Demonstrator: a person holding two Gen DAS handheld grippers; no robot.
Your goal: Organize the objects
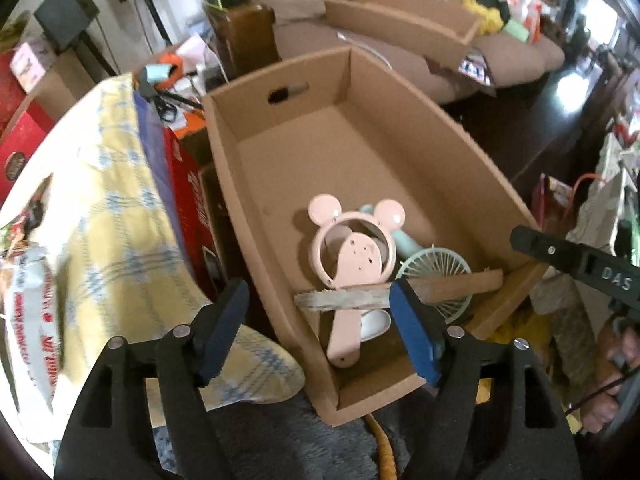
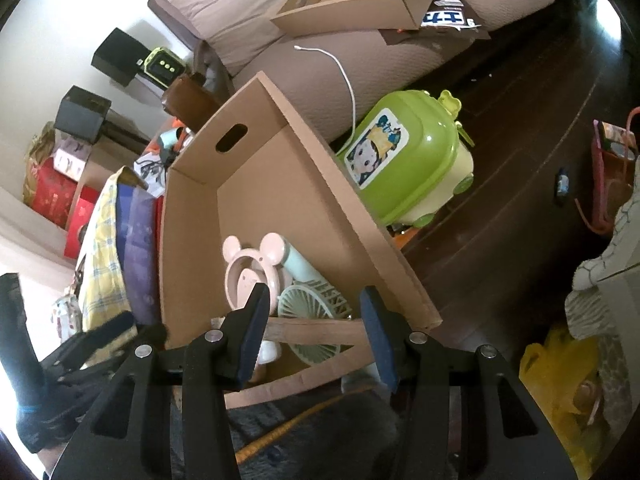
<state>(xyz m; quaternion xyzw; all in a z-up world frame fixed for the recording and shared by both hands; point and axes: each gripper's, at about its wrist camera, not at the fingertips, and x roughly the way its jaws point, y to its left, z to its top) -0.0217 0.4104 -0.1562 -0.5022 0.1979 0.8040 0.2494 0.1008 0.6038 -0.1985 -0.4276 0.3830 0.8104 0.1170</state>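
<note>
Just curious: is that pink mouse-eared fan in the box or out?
In. The pink fan lies flat on the cardboard box floor, beside a green fan.

Pink eared fan (image 1: 352, 268) overlapping mint fan (image 1: 436, 276), both flat in cardboard box (image 1: 280, 128).

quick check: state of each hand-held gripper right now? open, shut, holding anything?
Left hand-held gripper: open, nothing held, above the brown cardboard box.
Right hand-held gripper: open, nothing held, over the same box.
</note>
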